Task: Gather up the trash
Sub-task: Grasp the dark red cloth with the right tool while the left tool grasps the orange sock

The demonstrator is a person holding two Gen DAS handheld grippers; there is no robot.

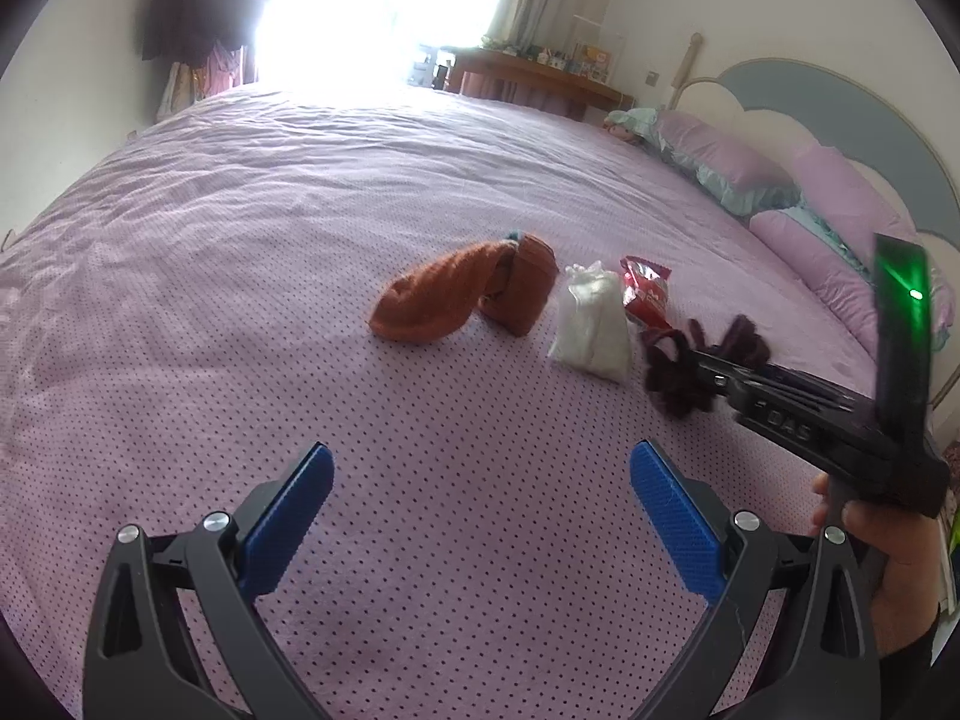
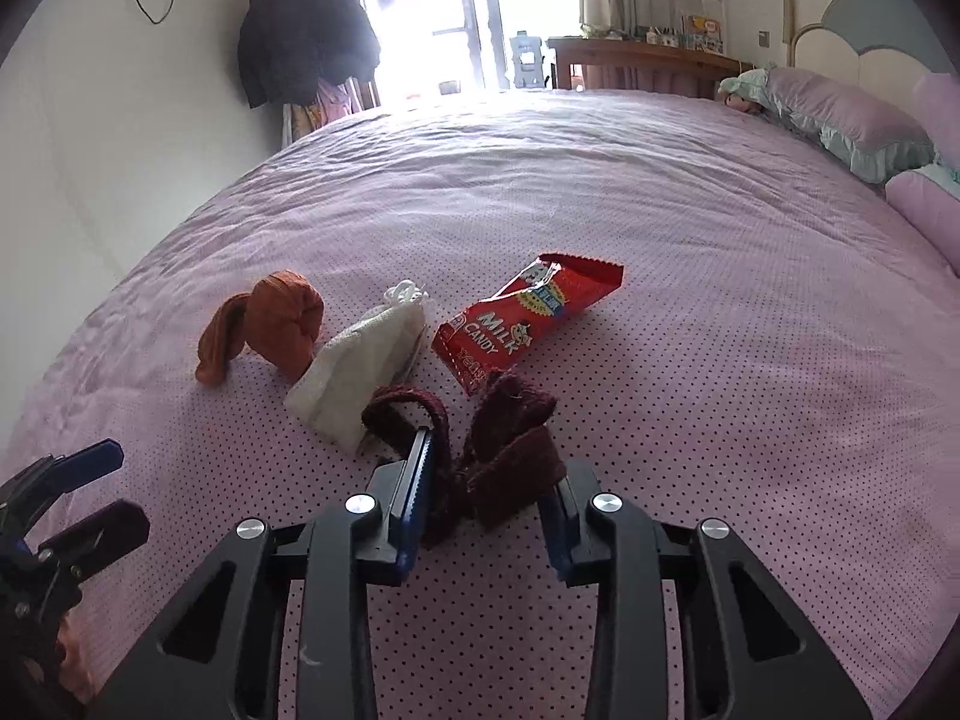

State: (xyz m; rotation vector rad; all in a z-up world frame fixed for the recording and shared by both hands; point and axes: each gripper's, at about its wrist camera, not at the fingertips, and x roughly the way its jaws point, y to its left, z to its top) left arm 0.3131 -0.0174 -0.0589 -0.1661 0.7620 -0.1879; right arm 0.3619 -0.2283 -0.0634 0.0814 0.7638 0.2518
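The crumpled dark maroon knitted cloth (image 2: 510,456) lies on the pink dotted bedspread (image 2: 720,360), bunched between the blue pads of the right gripper (image 2: 489,480), whose narrowed jaws press on it from both sides. Just beyond it rest a red milk candy wrapper (image 2: 522,324), a white drawstring pouch (image 2: 360,372) and rolled orange socks (image 2: 270,330). The left gripper (image 1: 480,480) hovers wide and empty over bare bedspread.

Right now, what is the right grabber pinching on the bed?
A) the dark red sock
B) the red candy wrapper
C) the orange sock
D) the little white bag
A: the right grabber has its blue pads closed on the dark red sock, while the candy wrapper, white bag and orange sock lie untouched on the bed.
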